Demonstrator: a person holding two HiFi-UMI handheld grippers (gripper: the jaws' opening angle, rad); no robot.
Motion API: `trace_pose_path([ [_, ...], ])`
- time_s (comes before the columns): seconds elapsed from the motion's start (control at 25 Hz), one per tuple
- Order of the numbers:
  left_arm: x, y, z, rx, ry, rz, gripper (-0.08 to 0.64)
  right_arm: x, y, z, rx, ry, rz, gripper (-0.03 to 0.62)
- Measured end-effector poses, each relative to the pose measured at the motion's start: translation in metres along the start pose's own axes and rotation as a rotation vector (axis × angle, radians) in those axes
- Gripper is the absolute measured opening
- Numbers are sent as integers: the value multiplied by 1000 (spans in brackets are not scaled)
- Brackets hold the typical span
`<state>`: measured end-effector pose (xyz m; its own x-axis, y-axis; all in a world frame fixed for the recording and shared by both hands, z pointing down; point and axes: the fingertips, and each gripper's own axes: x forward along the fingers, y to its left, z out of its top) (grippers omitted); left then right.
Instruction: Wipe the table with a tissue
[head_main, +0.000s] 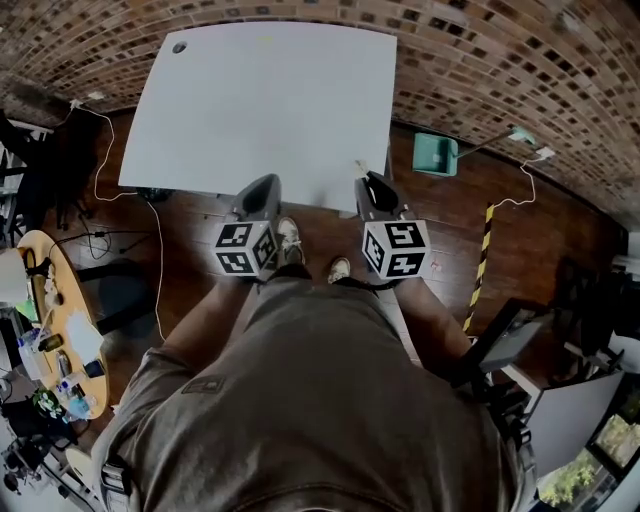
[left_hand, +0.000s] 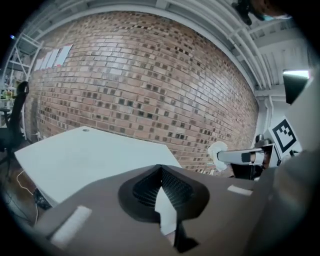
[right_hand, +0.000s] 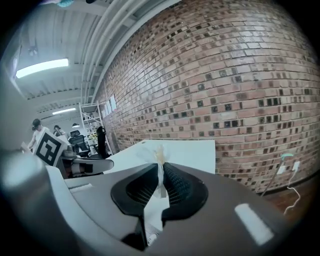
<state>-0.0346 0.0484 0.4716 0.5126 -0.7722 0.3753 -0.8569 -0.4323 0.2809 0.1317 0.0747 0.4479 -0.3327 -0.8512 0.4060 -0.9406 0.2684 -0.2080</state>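
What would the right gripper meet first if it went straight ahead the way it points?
Probably the white table, just beyond the tissue in its jaws; if it passes above the top, the brick wall. Depth is unclear.

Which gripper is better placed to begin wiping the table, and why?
Right. The right gripper holds the tissue between its fingers, near the table's front edge. The left gripper, about as near, has its fingers together on nothing.

Table (head_main: 265, 100) matt & smooth; tissue (right_hand: 159, 155) paper.
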Motion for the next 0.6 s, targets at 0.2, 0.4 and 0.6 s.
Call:
trace_pose_path([
  [0.2,-25,-22,2,-7,-42,19,2,-31,2,1,-12,-30,26,46],
  [0.4,-41,-26,3,0,-59,22,2,-48,14,3,-16,-52,31,46],
  [0.6,-45,-30,10,13,-63,4,2,-57,19,10,-14,-64,13,44],
])
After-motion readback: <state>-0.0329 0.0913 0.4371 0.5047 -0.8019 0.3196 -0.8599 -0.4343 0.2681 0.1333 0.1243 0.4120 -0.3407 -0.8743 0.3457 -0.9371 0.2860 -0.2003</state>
